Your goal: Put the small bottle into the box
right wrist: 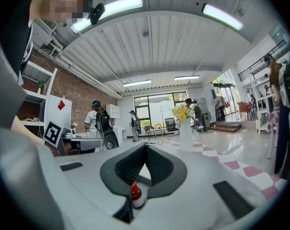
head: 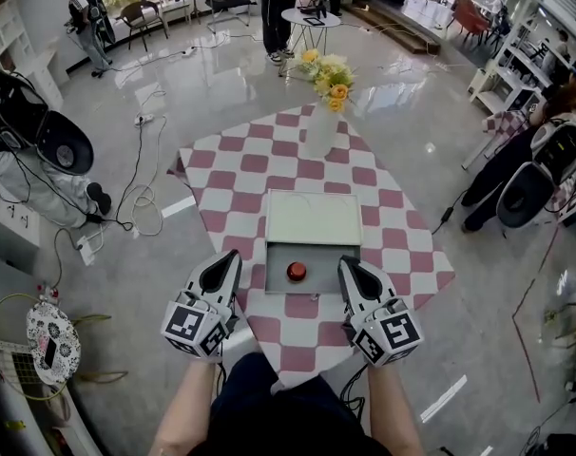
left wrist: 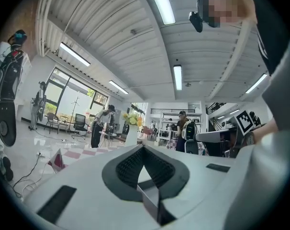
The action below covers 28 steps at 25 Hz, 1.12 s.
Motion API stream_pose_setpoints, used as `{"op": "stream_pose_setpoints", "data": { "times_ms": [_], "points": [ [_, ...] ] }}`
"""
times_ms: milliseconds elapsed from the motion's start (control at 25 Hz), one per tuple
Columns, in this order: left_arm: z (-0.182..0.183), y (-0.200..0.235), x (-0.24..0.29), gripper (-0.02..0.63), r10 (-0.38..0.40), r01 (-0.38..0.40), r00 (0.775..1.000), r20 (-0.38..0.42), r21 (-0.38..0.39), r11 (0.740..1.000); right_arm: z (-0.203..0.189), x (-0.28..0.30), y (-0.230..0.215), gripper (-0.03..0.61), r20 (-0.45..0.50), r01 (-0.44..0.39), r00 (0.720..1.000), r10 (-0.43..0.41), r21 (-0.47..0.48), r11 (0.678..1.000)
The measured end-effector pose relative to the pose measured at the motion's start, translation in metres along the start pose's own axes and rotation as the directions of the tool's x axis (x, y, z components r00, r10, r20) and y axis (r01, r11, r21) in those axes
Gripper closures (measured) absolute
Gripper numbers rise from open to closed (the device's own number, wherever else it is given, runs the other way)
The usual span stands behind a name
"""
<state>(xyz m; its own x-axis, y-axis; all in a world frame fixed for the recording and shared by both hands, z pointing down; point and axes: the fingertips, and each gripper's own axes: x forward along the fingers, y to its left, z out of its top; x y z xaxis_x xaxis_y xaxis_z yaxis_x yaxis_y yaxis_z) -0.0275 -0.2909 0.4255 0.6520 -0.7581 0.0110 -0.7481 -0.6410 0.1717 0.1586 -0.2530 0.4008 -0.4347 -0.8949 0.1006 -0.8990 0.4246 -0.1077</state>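
I can read no words, numbers or brands anywhere; the small bottle (right wrist: pixel 136 191) carries a label (right wrist: pixel 138 202) too small to read.

Desk (head: pixel 221 174) set cornerwise to viewer, top fully covered by red-and-white checked cloth (head: pixel 402 231). Cloth corners hang over edges at left, right and near side. Pale box (head: pixel 274 272) sits on cloth near middle, toward near side, squared to viewer; lid (head: pixel 314 218) open, lying back behind grey tray. White vase (head: pixel 321 131) stands upright at far corner of desk, well apart from box, holding yellow and white flowers (head: pixel 328 76). Desk stands on glossy pale floor (head: pixel 202 84).
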Motion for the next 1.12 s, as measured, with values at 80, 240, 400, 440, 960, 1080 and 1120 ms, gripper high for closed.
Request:
{"op": "stream_pose_setpoints", "data": {
  "times_ms": [80, 240, 400, 440, 960, 1080, 1120],
  "points": [
    [0.005, -0.001, 0.0, 0.614, -0.003, 0.003, 1.0, 0.004, 0.002, 1.0, 0.005, -0.001, -0.002, 0.574, 0.011, 0.004, 1.0, -0.004, -0.003, 1.0],
    [0.01, -0.002, 0.001, 0.614, -0.013, 0.013, 1.0, 0.012, 0.006, 1.0, 0.011, -0.002, -0.004, 0.574, 0.027, 0.009, 1.0, -0.009, -0.006, 1.0],
    [0.016, -0.004, 0.002, 0.614, -0.017, 0.016, 1.0, 0.02, 0.012, 1.0, 0.02, -0.006, -0.005, 0.574, 0.047, 0.009, 0.999, -0.009, -0.004, 1.0],
    [0.019, -0.005, 0.002, 0.614, -0.016, 0.016, 1.0, 0.022, 0.015, 1.0, 0.022, -0.006, -0.005, 0.574, 0.051, 0.01, 0.999, -0.009, -0.005, 1.0],
    [0.041, -0.001, -0.002, 0.614, -0.011, 0.01, 0.999, 0.047, 0.033, 0.999, 0.04, -0.01, -0.001, 0.574, 0.079, 0.0, 0.997, 0.001, -0.02, 1.0],
    [0.043, 0.0, -0.002, 0.614, -0.011, 0.009, 0.998, 0.055, 0.034, 0.999, 0.042, -0.01, 0.0, 0.574, 0.084, -0.001, 0.996, 0.003, -0.027, 1.0],
    [0.044, 0.001, -0.002, 0.614, -0.01, 0.008, 0.998, 0.057, 0.034, 0.999, 0.044, -0.01, 0.0, 0.574, 0.086, -0.001, 0.996, 0.004, -0.029, 1.0]
  ]
}}
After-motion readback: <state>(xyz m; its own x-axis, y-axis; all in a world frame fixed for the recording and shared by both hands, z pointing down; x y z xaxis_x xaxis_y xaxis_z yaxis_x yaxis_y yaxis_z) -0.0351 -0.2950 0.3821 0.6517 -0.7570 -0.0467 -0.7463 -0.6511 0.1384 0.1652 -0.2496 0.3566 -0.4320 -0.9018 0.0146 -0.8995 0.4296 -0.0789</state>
